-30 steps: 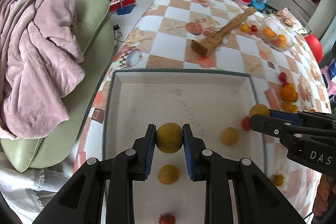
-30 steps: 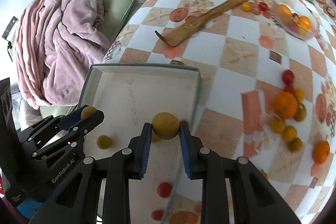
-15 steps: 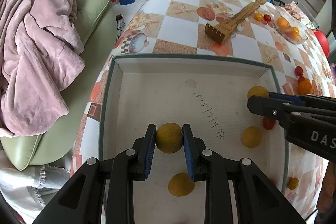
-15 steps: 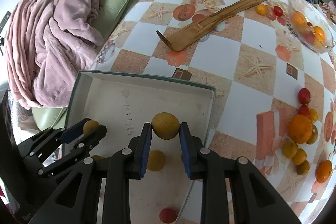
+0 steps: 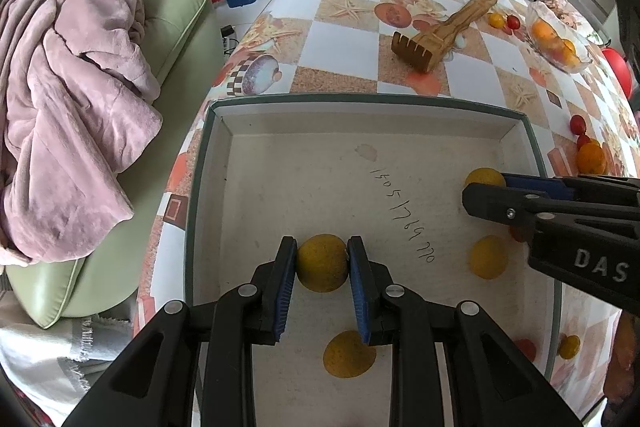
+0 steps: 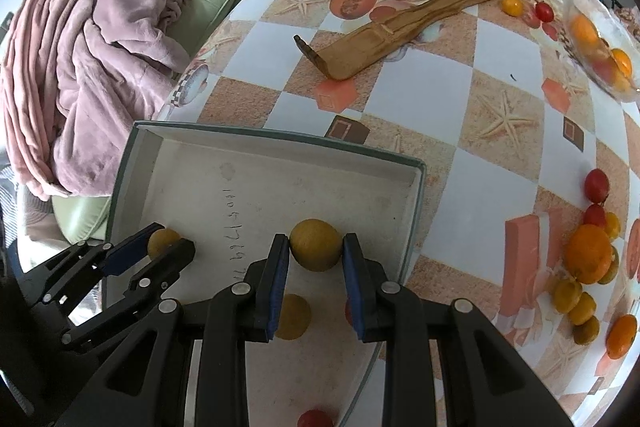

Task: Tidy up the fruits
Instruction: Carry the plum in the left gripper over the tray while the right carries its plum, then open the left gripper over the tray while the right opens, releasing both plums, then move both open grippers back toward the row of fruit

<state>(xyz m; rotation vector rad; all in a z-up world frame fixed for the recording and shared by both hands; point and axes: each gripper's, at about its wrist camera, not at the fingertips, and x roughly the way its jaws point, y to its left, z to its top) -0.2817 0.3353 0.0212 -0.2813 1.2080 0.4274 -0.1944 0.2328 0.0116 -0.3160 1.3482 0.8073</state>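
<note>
A white shallow box (image 5: 224, 187) with a green rim lies on the table; it also shows in the right wrist view (image 6: 132, 163). My left gripper (image 5: 322, 265) is shut on a yellow-brown round fruit (image 5: 322, 263) over the box's near left part. My right gripper (image 6: 316, 247) is shut on a similar yellow-brown fruit (image 6: 316, 245) over the box's right side. Two yellow fruits (image 5: 488, 257) (image 5: 348, 355) lie loose on the box floor. A red tomato (image 6: 316, 419) lies at the box's near edge.
A wooden back scratcher (image 6: 420, 19) lies across the chequered table (image 6: 420, 99). A heap of oranges, yellow fruits and tomatoes (image 6: 588, 259) sits to the right of the box. A glass bowl of fruit (image 6: 600, 47) stands far right. A pink blanket (image 5: 68, 107) lies on a green sofa on the left.
Both grippers have moved further over the box towards its far wall, each still holding its fruit. The loose fruits on the box floor now lie behind the fingertips.
</note>
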